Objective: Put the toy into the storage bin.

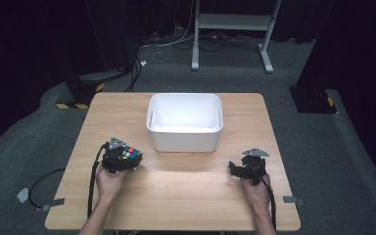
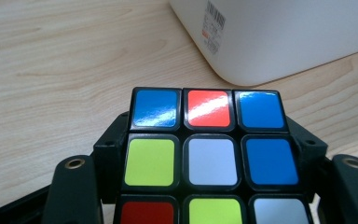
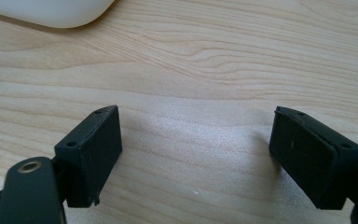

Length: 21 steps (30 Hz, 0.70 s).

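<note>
A scrambled puzzle cube (image 1: pixel 130 153) with blue, red, yellow and white stickers sits between the jaws of my left gripper (image 1: pixel 127 160), which is shut on it near the table's left front. In the left gripper view the cube (image 2: pixel 209 158) is held just above the wood, and the bin's corner (image 2: pixel 279 37) lies beyond it. My right gripper (image 1: pixel 233 169) rests at the right front of the table. Its jaws stand wide open with nothing but bare wood between the pads (image 3: pixel 93 149).
A white rectangular bin (image 1: pixel 184 139) stands at the middle of the wooden table (image 1: pixel 186 196), its inside bare. Beyond the table, cables lie on the grey floor, with a metal stand at the back and a dark weighted base at each side.
</note>
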Available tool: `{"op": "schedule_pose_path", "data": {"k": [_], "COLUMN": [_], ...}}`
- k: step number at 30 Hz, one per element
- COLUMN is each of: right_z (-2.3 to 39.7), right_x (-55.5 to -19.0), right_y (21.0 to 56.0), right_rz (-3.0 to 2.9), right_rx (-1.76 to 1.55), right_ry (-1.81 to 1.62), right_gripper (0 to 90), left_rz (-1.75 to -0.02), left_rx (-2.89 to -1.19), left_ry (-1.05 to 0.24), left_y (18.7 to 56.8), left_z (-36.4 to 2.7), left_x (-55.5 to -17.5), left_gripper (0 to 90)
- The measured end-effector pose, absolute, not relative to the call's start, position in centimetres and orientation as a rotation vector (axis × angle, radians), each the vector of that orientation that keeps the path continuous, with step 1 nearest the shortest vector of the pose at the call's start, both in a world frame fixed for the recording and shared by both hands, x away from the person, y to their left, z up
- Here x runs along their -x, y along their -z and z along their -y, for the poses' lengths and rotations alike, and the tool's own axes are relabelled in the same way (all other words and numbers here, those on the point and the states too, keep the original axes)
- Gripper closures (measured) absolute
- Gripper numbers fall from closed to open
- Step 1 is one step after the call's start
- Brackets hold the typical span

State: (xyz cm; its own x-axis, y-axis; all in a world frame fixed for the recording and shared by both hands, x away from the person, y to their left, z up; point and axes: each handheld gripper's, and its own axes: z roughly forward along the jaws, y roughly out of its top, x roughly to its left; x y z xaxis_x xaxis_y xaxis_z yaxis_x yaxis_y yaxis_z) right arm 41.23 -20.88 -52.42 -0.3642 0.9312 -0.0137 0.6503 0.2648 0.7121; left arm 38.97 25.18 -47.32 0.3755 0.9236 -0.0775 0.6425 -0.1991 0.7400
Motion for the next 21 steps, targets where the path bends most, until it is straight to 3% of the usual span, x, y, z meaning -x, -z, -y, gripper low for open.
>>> {"op": "schedule_pose_path", "data": {"k": [21], "right_z": [20.9], "right_x": [-41.2], "right_y": [52.4], "right_rz": [-2.109], "right_rx": [-1.43], "right_ry": [-0.872], "right_gripper": [17.2], "left_rz": [-1.299], "left_rx": [-1.893], "left_ry": [-0.481], "left_y": [43.8], "left_z": [-24.9], "left_x": [-39.5], "left_gripper": [33.7]}}
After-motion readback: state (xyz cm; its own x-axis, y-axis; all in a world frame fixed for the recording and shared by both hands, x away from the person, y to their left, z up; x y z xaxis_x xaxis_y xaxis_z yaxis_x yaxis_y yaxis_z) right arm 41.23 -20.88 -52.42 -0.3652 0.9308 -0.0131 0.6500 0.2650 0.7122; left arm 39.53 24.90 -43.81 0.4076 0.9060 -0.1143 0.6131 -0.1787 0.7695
